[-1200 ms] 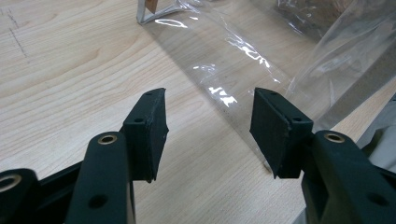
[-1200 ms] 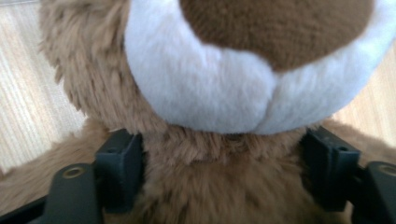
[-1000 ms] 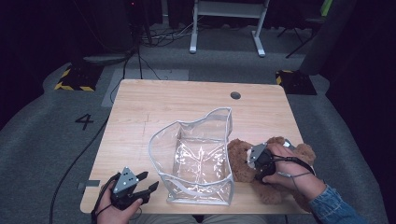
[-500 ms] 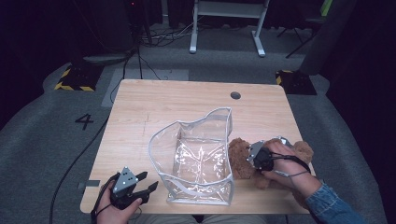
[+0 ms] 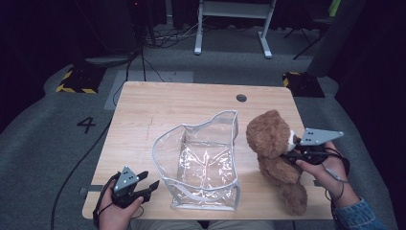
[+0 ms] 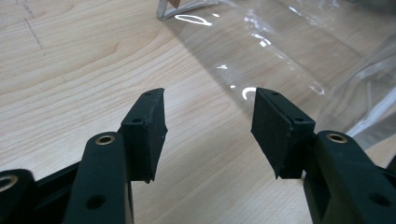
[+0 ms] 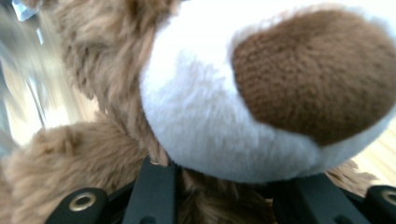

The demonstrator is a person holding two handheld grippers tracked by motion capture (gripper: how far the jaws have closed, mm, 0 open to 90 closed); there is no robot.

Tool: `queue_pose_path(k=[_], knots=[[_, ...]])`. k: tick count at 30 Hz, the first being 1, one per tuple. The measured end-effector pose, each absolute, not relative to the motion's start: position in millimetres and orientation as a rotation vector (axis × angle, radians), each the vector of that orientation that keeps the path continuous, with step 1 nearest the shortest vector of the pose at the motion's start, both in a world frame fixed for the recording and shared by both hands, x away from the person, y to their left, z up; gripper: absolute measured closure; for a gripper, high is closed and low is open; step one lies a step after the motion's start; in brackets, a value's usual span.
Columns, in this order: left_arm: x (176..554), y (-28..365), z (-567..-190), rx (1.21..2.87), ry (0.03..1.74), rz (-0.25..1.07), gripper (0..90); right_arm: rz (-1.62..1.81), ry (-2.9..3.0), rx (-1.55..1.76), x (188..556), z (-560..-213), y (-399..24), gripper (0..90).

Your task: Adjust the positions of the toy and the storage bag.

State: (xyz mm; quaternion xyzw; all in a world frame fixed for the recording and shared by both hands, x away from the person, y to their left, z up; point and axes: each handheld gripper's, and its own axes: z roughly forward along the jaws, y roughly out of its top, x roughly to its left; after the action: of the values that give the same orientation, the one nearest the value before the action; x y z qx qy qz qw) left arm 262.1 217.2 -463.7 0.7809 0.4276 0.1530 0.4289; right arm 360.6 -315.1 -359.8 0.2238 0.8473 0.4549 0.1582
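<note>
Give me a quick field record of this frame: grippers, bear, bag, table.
right gripper: jaws have just been closing, now clamped on the teddy bear under its muzzle
teddy bear: brown plush, raised upright at the table's right side, beside the bag
bear muzzle: white with brown nose, just above the jaws in the right gripper view
left gripper: open, nothing between the jaws, near the bag's front left corner
clear plastic bag: open-topped, nothing visible inside, mid-table
table: light wood, round hole near far edge
</note>
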Motion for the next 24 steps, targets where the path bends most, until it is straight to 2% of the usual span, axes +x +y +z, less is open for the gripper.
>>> queue_pose_path(k=[7, 21, 24], knots=[[272.6, 220.0, -472.5, 1.953, 1.074, 0.386, 44.5, 1.586, 2.232, 0.660, 356.0, -346.1, -333.8, 69.6], [313.2, 189.9, -486.9, 1.950, 0.968, 0.378, 43.4, 1.712, 2.135, 0.602, 340.3, -323.4, -334.2, 68.8], [317.0, 179.5, -483.5, 1.962, 0.888, 0.370, 43.5, 1.711, 2.127, 0.594, 336.4, -319.8, -335.3, 68.7]])
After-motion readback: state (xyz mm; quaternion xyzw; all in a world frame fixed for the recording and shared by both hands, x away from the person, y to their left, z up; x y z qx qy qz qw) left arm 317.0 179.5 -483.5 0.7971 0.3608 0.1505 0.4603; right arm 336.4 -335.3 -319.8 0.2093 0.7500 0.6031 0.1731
